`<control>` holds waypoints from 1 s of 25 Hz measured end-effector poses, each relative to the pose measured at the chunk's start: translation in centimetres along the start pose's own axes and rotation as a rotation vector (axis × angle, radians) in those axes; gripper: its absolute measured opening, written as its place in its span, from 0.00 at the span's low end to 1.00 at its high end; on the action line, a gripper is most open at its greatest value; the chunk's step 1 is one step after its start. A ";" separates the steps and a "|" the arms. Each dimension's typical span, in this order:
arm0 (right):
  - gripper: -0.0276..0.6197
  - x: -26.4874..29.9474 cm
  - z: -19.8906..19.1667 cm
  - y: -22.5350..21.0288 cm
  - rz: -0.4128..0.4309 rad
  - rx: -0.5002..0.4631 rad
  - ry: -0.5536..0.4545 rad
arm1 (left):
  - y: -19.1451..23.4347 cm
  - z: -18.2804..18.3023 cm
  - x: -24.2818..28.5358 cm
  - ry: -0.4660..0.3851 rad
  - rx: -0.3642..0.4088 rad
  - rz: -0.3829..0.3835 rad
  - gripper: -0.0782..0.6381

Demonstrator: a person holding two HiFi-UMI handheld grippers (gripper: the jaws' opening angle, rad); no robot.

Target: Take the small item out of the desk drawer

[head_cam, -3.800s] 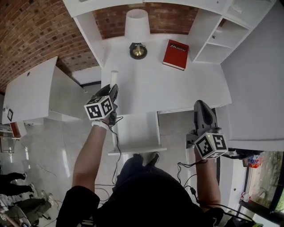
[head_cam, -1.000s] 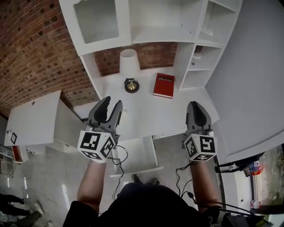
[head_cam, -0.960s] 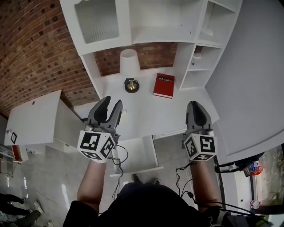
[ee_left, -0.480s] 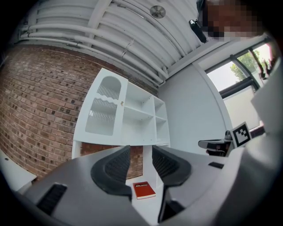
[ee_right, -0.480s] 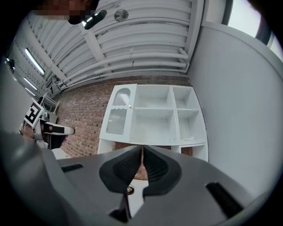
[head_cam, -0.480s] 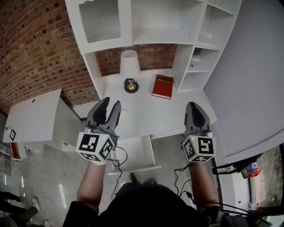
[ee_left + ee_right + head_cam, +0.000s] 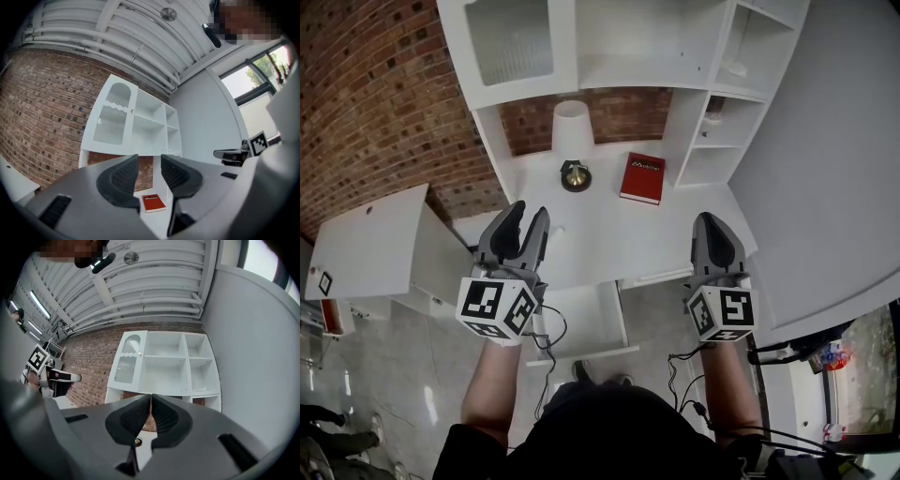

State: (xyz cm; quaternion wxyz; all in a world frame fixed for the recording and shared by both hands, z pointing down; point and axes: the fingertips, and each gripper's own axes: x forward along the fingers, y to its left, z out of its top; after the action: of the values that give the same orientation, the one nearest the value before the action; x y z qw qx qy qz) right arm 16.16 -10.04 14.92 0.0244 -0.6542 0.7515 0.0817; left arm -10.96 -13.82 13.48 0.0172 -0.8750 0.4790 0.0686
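Tongs are held above the tabletop [image 7: 609, 239] edge: left tongs [image 7: 527, 214] parted and empty, right tongs [image 7: 713, 223] pressed together on nothing. The drawer [image 7: 581, 314] below is pulled out; nothing is made out inside. A small pale item [image 7: 555, 231], likely already removed, is faintly seen just beside the left tongs. Closing the drawer is judged next.

1. The left hand-held gripper [image 7: 527, 216] and the right hand-held gripper [image 7: 711, 223] have smooth grey shells tapering into two jaws.
2. Their inner pads [image 7: 124, 175] are dark and ribbed.
3. Each carries a cube [image 7: 497, 307] with black-and-white square markers.
4. Thin black cables [image 7: 556, 324] trail from them.
5. The person wears a black short-sleeved top [image 7: 600, 433].
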 end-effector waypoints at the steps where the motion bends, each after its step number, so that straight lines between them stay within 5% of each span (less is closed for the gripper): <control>1: 0.06 0.0 -0.2 -0.1 0.000 0.002 0.003 | 0.0 -0.1 0.0 -0.001 -0.003 0.002 0.32; 25: 0.05 1.9 -1.3 -0.5 -0.010 0.017 0.016 | 1.3 -1.5 1.9 0.018 -0.015 0.000 0.31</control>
State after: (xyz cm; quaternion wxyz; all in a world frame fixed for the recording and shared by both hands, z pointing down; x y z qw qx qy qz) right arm 16.47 -12.15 15.88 0.0242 -0.6582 0.7491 0.0701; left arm -10.91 -16.27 14.79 0.0061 -0.8757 0.4785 0.0641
